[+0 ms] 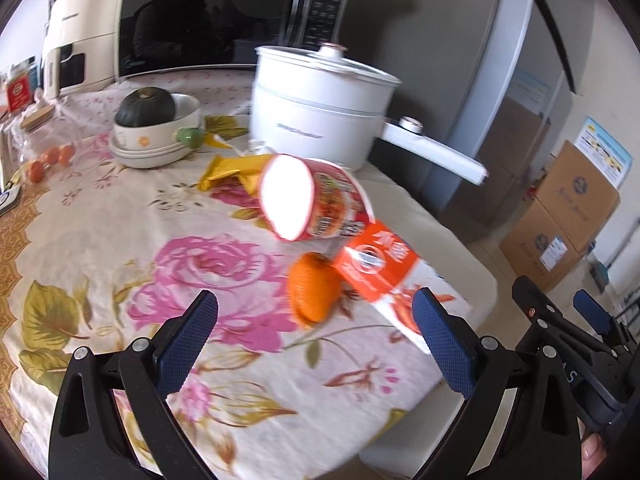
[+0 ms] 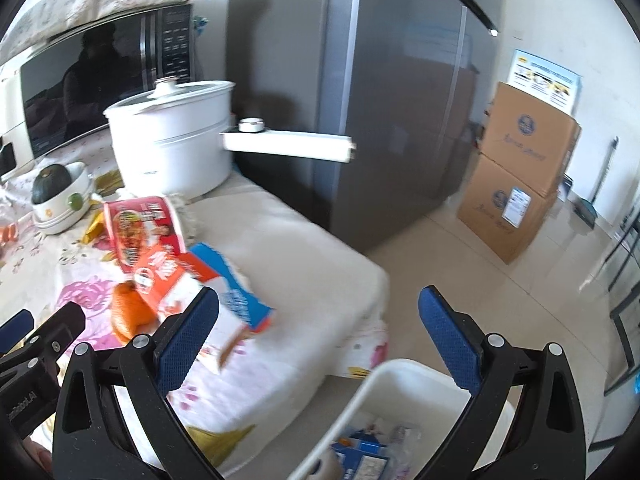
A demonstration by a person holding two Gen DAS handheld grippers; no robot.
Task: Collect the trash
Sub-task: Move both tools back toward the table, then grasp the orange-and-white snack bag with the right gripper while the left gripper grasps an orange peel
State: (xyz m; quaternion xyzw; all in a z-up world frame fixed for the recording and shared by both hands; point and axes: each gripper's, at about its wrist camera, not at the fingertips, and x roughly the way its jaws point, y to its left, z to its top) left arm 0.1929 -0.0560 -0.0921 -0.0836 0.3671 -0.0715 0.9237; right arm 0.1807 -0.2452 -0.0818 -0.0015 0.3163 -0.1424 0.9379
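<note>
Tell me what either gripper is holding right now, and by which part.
Nothing is held. The left gripper and right gripper are both open and empty, above the table with its trash.

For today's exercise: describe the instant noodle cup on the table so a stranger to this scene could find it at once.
Start at the big white electric pot on the flowered tablecloth. Just in front of it lies the noodle cup, tipped on its side. Unlike the orange carton and orange peel beside it, it is round, red-printed, with a plain white circular face.
</note>
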